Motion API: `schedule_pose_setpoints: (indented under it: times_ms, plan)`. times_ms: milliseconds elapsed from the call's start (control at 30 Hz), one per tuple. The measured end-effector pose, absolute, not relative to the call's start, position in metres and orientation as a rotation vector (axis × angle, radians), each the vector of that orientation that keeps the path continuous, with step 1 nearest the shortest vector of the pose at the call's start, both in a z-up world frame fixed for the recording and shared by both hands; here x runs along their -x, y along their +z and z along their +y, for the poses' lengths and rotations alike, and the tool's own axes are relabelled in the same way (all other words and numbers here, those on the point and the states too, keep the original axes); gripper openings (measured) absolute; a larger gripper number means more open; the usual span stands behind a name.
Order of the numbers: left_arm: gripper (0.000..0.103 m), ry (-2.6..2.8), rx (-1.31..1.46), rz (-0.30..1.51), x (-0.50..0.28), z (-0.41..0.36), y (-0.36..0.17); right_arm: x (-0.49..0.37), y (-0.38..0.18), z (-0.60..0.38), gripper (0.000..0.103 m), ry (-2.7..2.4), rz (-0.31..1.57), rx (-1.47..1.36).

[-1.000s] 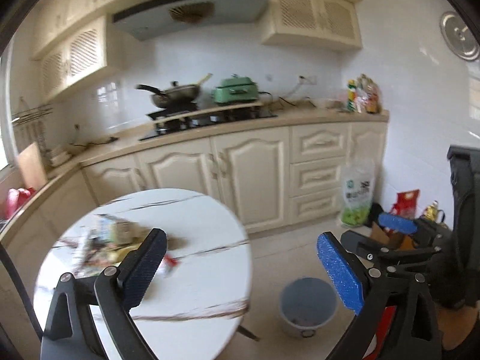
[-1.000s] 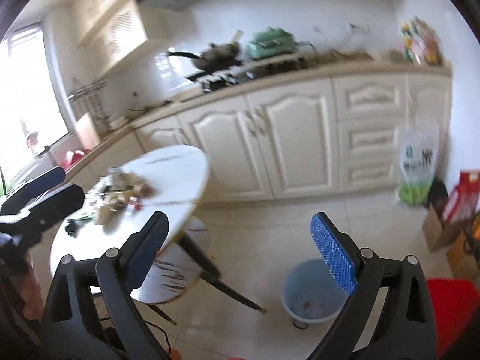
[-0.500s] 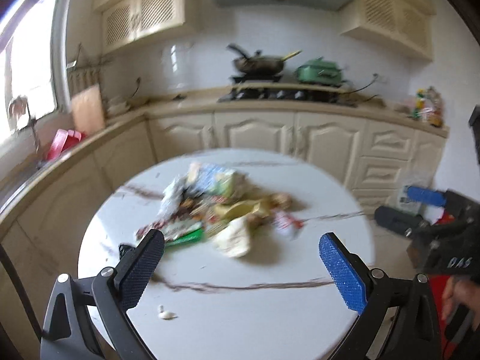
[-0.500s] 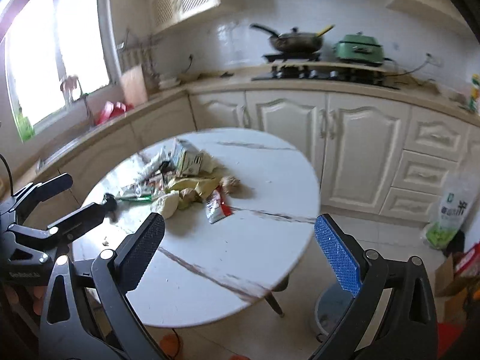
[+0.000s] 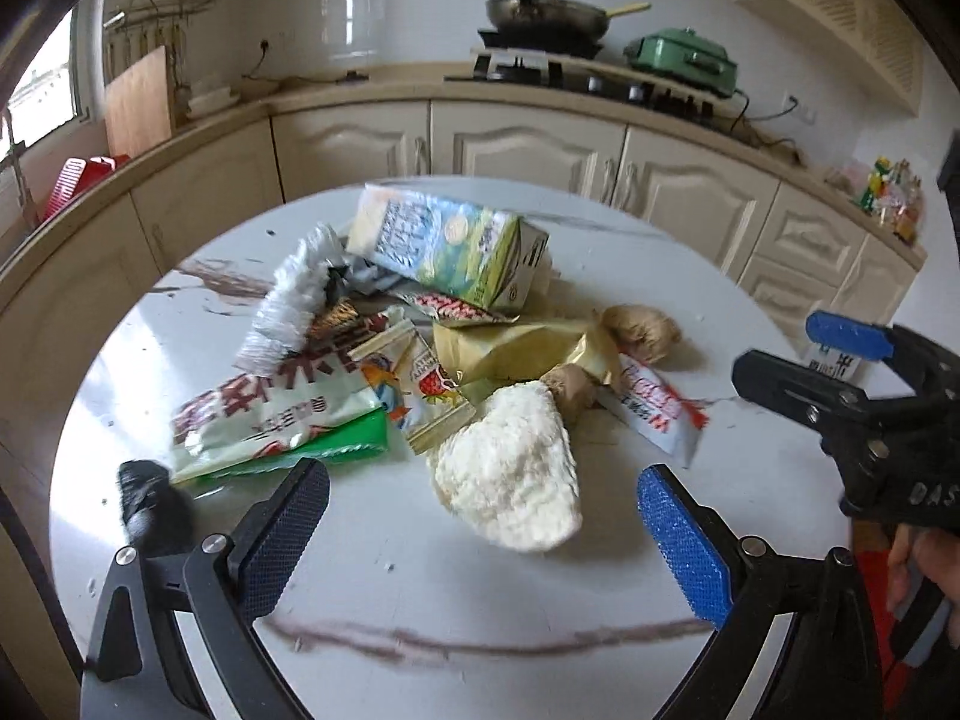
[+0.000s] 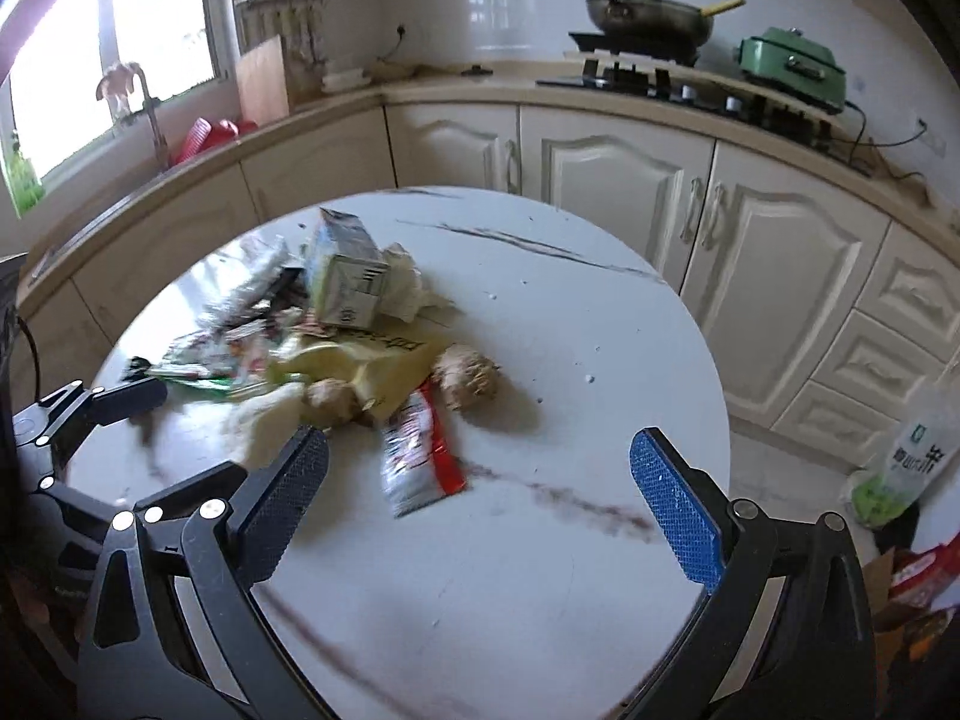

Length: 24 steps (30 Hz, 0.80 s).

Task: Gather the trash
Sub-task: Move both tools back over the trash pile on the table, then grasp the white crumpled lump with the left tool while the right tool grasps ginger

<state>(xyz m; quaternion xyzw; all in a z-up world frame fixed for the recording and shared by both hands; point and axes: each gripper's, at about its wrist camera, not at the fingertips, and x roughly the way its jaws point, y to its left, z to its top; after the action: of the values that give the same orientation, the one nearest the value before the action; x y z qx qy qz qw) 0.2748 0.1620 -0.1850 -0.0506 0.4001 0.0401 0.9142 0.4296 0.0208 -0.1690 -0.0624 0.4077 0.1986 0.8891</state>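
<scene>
A heap of trash lies on the round white marble table (image 5: 480, 600): a milk carton (image 5: 447, 249), a white crumpled tissue (image 5: 510, 480), a gold wrapper (image 5: 522, 348), a red-and-white sachet (image 5: 654, 408), a green-and-white snack bag (image 5: 282, 414) and brown ginger pieces (image 5: 642, 327). My left gripper (image 5: 480, 534) hangs open just in front of the tissue, holding nothing. My right gripper (image 6: 474, 492) is open over the table's near side, just past the sachet (image 6: 417, 459); it also shows at the right of the left wrist view (image 5: 828, 354).
Cream kitchen cabinets (image 6: 630, 180) curve behind the table, with a wok (image 6: 648, 15) and green cooker (image 6: 792, 66) on the counter. A green-and-white bag (image 6: 906, 468) and a cardboard box (image 6: 912, 582) sit on the floor right. A black object (image 5: 150, 498) lies at the table's left edge.
Both grippers have swung left from the floor and bin toward the table and moved closer to the trash pile. Both stayed open.
</scene>
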Motion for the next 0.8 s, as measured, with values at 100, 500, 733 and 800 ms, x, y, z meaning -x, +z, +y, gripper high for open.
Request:
schedule_pose_setpoints:
  times_ms: [100, 500, 733, 800]
  plan:
    - [0.099, 0.082, 0.097, 0.851, -0.306, 0.166, -0.184, -0.447, -0.178, 0.023, 0.101, 0.411, 0.865, 0.141]
    - [0.051, 0.040, 0.162, 0.884, -0.391, 0.188, -0.169, -0.498, -0.211, 0.050, 0.081, 0.470, 0.958, 0.178]
    - [0.049, 0.053, 0.182, 0.879, -0.385, 0.200, -0.163, -0.498, -0.212, 0.055, 0.033, 0.509, 0.980, 0.193]
    - [0.049, 0.059, 0.194, 0.873, -0.369, 0.197, -0.156, -0.492, -0.211, 0.052, 0.033, 0.514, 0.972, 0.186]
